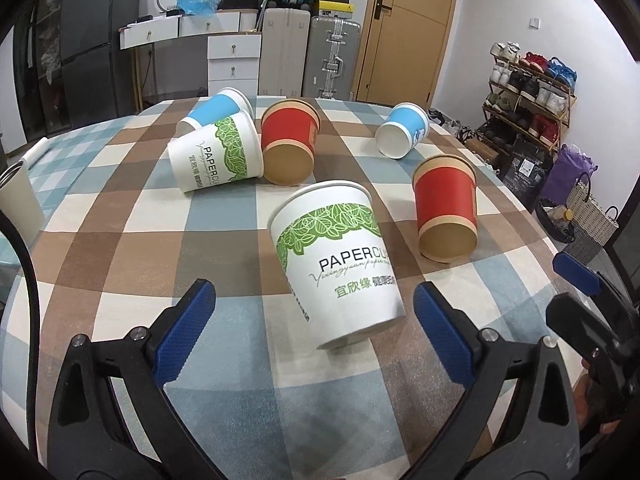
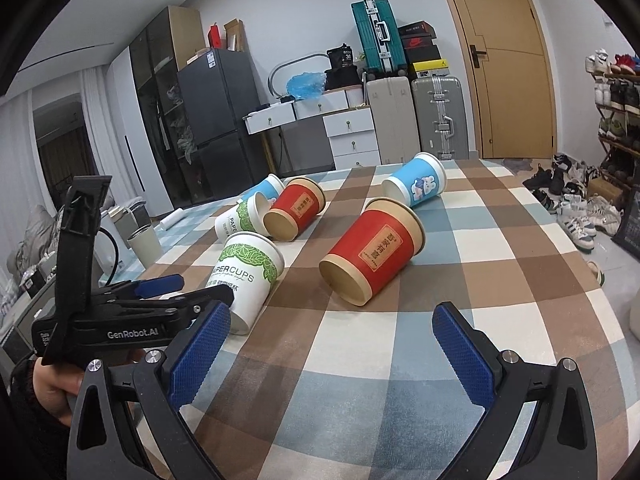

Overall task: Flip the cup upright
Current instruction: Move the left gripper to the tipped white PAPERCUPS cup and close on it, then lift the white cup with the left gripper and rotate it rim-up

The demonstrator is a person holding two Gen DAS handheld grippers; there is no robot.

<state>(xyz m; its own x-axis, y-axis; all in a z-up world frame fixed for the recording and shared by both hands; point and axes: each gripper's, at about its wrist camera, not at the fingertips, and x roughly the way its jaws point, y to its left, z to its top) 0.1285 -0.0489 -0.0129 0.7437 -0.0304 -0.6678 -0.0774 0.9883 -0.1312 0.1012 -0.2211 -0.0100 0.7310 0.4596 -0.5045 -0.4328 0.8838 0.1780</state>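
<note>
Checked tablecloth (image 1: 120,248) carries toppled cups; nearest leaf-print cup (image 1: 340,260) upright, base partly hidden in right view. Left gripper (image 1: 314,336) and right gripper (image 2: 332,344) both gape wide, empty.

The near white paper cup with green leaf print (image 1: 340,260) has a smooth, faintly glossy wall. The red paper cup with tan kraft bands (image 2: 370,250) looks matt. A checked woven cloth in brown, blue and cream (image 1: 120,248) covers the counter, soft and slightly fuzzy. The left tongs (image 1: 314,326) carry blue, rough-textured pads (image 1: 186,334) on matt black plastic arms with metal rivets.
</note>
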